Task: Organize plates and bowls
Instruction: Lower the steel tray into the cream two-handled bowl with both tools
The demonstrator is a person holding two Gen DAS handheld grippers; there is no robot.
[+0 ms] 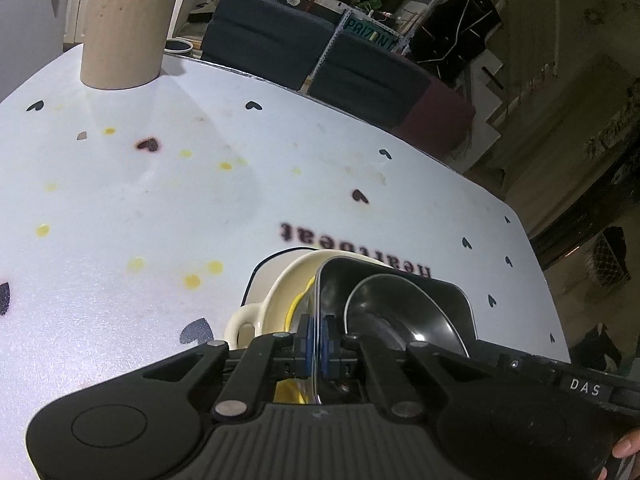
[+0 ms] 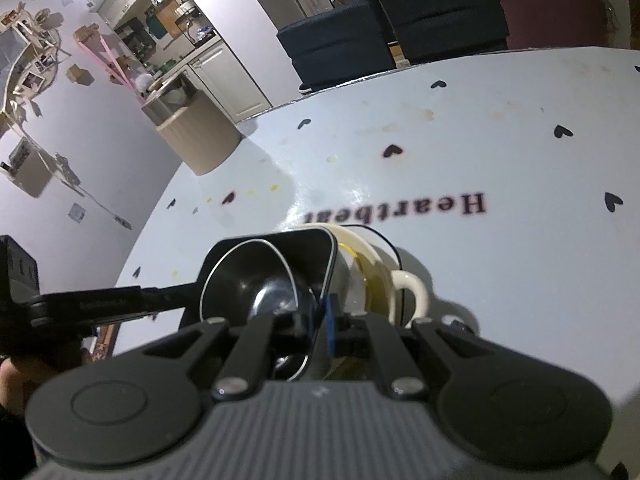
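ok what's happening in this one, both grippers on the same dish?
Yes. A person is stacking dishes. The left gripper and right gripper are both clamped on the rim of a black square bowl with a smaller black round bowl nested inside. It sits on a cream handled cup with a white plate underneath, on the heart-print table.

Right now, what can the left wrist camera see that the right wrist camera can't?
Only the left view shows big yellow spots on the table and a fingertip at its corner. Only the right view shows a kitchen and wall decorations. Both show the black square dish pinched by shut tongs, the cream cup, and the tan tub.
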